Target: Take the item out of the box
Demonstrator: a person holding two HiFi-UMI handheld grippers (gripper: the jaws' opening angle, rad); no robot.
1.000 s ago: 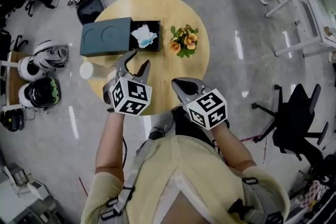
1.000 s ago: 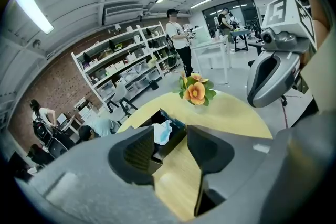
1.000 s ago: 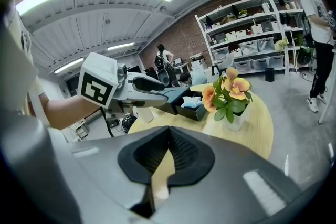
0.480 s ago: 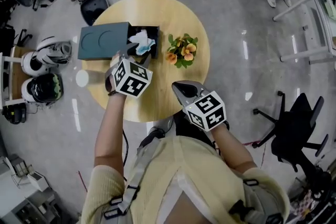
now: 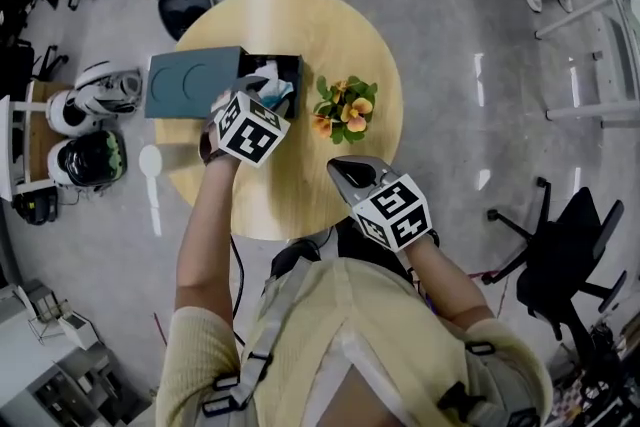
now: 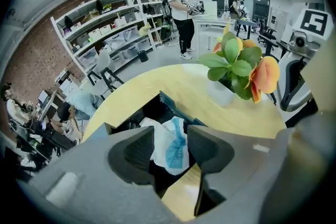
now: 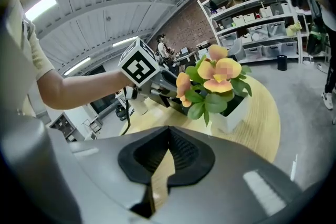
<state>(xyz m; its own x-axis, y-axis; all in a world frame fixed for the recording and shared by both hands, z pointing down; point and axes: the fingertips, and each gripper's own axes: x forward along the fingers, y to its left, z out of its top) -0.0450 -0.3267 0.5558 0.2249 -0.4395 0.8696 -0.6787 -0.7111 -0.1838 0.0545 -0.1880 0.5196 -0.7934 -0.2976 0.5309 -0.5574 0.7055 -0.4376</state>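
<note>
Observed from beside the round wooden table. On its far left part lies a dark box, open, with its lid flat beside the open compartment on the left. A potted flower plant stands just to the right of the box, near but apart from it.

The right gripper is held low over the near edge of the table, well away from the box. Its jaws are brought together with nothing between them; only bare table shows through the slit.

The left gripper hangs over the open compartment, jaws spread. The item, a crumpled white packet with blue print, lies inside the box and shows in the gap between the two jaws. The jaws have not taken hold of it; whether either pad touches it cannot be determined.

Assessment: the step in hand is the grasp. The packet looks soft and loose, so the jaws should go down astride its bulk rather than a corner, clear of the box walls, then close firmly. The lift should be straight up, so the box is not dragged towards the plant.
</note>
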